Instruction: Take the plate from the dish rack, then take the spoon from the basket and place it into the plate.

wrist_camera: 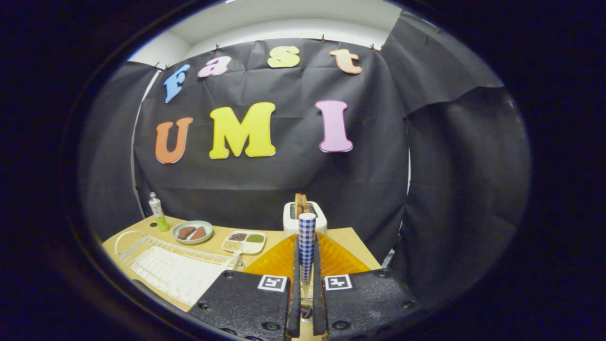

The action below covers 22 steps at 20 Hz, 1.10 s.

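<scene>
A spoon with a blue-and-white checked handle [307, 237] stands upright between my two fingers, handle end up. My gripper [306, 258] is shut on it, and its shiny bowl shows low down between the fingers. An amber, ribbed plate [277, 261] lies flat on the wooden table just ahead of and under the fingers. The white wire dish rack [173, 270] lies to the left of the plate and holds nothing.
A white toaster [289, 219] with bread slices stands right behind the plate. Left of it lie a white divided tray of seeds [245, 241], a pale green dish with brown food [192, 232] and a green-bottomed bottle [157, 212]. Black cloth walls close in behind and on the right.
</scene>
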Available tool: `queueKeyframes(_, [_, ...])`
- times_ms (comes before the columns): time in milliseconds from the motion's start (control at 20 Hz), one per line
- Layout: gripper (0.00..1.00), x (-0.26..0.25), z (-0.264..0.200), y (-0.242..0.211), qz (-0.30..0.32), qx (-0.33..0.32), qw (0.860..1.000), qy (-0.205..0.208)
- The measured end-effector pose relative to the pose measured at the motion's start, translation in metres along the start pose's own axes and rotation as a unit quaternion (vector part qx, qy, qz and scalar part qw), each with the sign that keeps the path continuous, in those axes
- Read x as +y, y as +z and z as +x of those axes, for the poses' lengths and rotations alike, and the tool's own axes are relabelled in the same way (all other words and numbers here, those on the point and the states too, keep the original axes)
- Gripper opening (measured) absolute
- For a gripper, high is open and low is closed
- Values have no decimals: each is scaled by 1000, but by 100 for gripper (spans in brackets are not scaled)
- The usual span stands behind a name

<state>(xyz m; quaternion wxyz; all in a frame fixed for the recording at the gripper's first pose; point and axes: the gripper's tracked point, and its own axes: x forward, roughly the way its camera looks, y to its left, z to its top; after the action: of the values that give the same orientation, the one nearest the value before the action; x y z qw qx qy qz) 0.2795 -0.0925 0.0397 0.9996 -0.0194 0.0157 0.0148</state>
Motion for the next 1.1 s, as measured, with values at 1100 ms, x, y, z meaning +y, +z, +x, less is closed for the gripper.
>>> queueKeyframes(1100, [17,230,-210,-88,40,-40,998,32])
